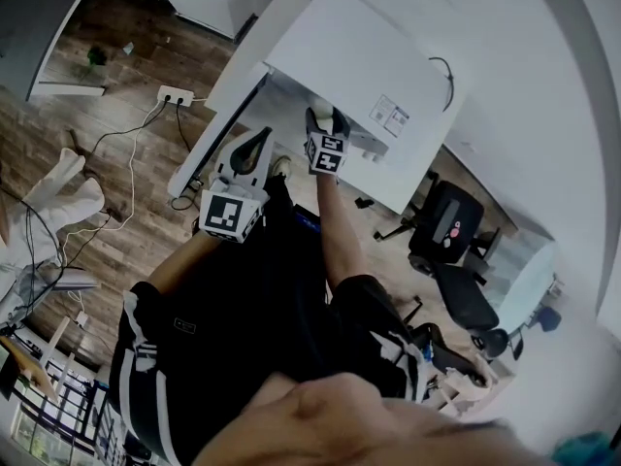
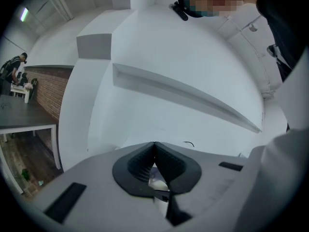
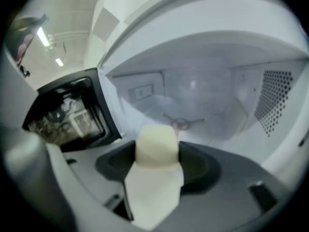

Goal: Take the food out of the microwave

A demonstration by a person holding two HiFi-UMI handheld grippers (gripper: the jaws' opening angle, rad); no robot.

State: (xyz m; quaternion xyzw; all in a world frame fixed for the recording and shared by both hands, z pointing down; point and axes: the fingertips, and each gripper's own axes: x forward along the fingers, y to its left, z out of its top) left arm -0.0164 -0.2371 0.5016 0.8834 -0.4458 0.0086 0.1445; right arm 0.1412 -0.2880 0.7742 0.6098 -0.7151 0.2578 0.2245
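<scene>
Two grippers are out in front of us, one in each hand, above a wooden floor [image 1: 146, 27]. Our right gripper [image 3: 157, 152] is clamping the food [image 3: 155, 141], a pale cream, rounded lump whose white lower part is running down between the dark pads [image 3: 203, 166] towards the camera. The jaws are pressing on it from both sides, so it is sitting squarely in the grip and sticking up past the jaw tips. Straight ahead of it the microwave [image 3: 212, 52] is standing open, its white cavity filling most of the right gripper view. Its dark-windowed door [image 3: 67, 112] is hanging open at the left, the three-armed turntable hub [image 3: 182, 123] is showing just behind the top of the food, and a patch of vent holes [image 3: 275, 93] is dotting the right wall. The food is sitting nearer the camera than the hub, at the mouth of the cavity, and we are not able to tell whether it is inside the opening or just outside it. In the head view the same pale lump is peeking out above the right gripper's marker cube [image 1: 327, 152]. Our left gripper [image 2: 154, 146] is carrying nothing: its jaws are meeting at the tips and pointing at a bare white wall [image 2: 159, 57], with a brick wall [image 2: 46, 93] and a dark table [image 2: 24, 117] lying off to the left, and in the head view it is sitting just beside the right gripper, apart from the food
</scene>
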